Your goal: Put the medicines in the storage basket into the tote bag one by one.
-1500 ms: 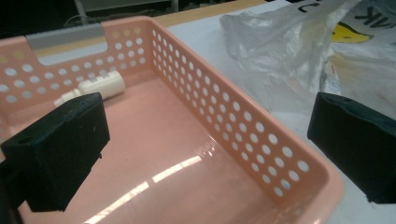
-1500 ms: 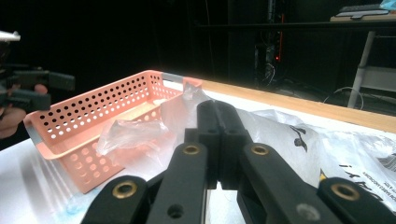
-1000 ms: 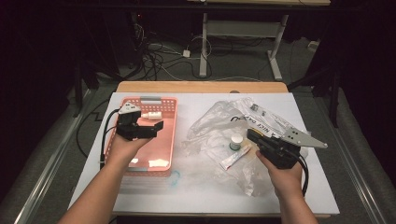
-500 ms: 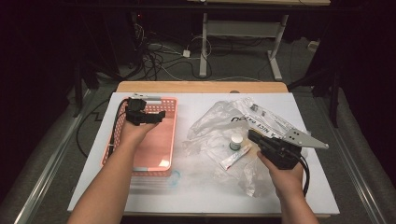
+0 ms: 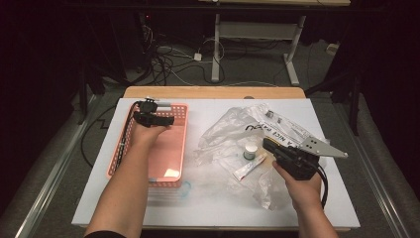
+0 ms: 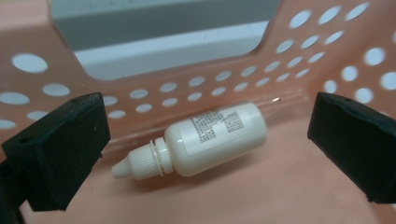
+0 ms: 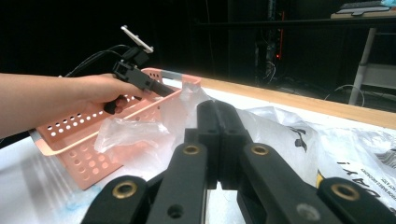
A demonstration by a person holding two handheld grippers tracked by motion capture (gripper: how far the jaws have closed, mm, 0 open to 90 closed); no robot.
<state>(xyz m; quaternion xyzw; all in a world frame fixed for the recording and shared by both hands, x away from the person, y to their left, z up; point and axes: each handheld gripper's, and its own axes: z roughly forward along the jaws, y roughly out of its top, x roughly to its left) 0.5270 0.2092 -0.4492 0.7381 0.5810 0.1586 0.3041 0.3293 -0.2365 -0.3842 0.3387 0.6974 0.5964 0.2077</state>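
Holding: a person's two hands each carry a gripper over the white tabletop.
Right gripper: near the front right, its jaws are pressed together with nothing between them; it rests at the edge of the clear plastic bag.
Beside it: a small white tube and a small white jar lie on the bag, just left of this gripper.
Basket: pink, with round holes, it stands at the left of the tabletop.
Left gripper: it is inside the far end of the basket, with jaws wide apart and touching nothing.
Dropper bottle: white, with a printed label, it lies on its side on the basket floor between the apart jaws, close to the far wall, cap toward the left jaw.
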